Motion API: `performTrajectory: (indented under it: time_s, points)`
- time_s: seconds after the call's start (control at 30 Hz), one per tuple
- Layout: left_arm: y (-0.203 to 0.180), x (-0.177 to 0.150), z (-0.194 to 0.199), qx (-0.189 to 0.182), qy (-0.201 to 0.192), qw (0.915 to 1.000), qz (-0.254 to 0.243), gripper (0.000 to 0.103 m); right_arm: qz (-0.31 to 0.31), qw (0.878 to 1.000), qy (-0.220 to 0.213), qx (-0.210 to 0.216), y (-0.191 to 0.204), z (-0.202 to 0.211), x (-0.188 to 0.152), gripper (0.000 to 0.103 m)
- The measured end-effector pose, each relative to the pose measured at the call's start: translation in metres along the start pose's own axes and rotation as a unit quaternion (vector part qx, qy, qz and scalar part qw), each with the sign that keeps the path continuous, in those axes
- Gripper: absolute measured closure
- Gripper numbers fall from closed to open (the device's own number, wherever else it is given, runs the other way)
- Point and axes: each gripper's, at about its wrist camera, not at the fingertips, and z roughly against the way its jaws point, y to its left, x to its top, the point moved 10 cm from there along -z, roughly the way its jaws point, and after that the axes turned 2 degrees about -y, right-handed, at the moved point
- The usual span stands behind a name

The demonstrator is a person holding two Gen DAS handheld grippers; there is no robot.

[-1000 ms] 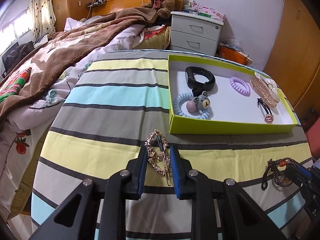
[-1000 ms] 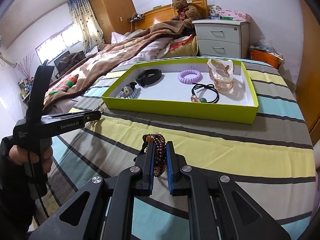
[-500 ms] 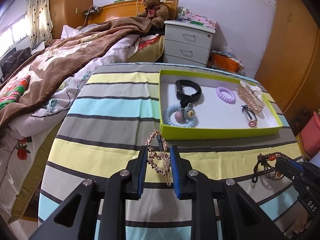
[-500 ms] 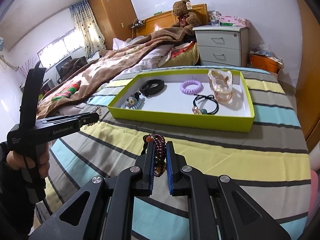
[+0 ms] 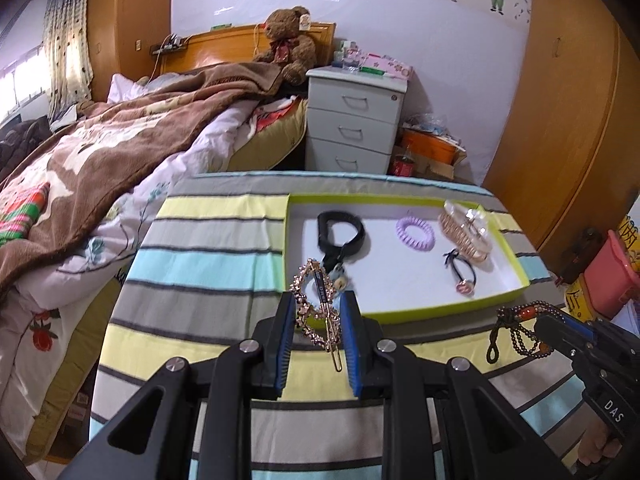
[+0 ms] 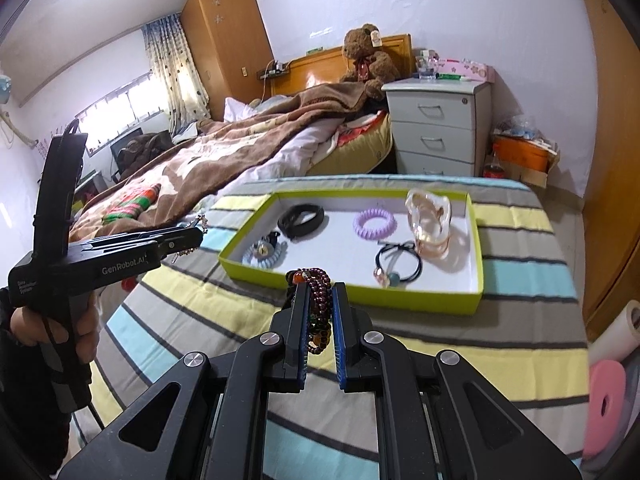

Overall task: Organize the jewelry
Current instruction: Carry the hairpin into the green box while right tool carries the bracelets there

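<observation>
Nearest to us, our left gripper [image 5: 317, 310] is clamped on a gold hair clip [image 5: 318, 306], which stands up between the blue pads with its pin hanging down. Our right gripper [image 6: 320, 300] is clamped on a dark beaded bracelet [image 6: 318, 300], whose loops bunch between the pads and hang below them. Both are held above the striped cloth [image 5: 208, 264], just short of the tray.

Beyond lies the green tray [image 6: 478, 264] with its white floor. Near its front left corner we see a blue coil tie [image 6: 264, 256] with a small charm, and behind it a black band [image 6: 300, 216]. A black hair tie [image 6: 398, 266] with beads lies toward the front right. Farther back sit a purple coil tie [image 6: 374, 222] and, beside it, a clear claw clip [image 6: 430, 220].

Past the table stand the bed [image 5: 120, 148], a white nightstand [image 5: 354, 120] and a teddy bear [image 5: 286, 44].
</observation>
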Motion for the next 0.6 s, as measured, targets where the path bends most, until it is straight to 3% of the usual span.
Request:
performTrajectory:
  time_s: [0.23,0.6]
  points:
    - [-0.018,0.015,-0.006,-0.016,-0.007,0.9998,-0.012,0.079,0.003,1.0,-0.013,-0.012,-0.011,-0.01,0.027,0.092]
    - [-0.044,0.014,-0.042,-0.045,0.018,0.9987,-0.013,0.079,0.003,0.999,0.008,-0.034,-0.046,-0.053,0.057,0.092]
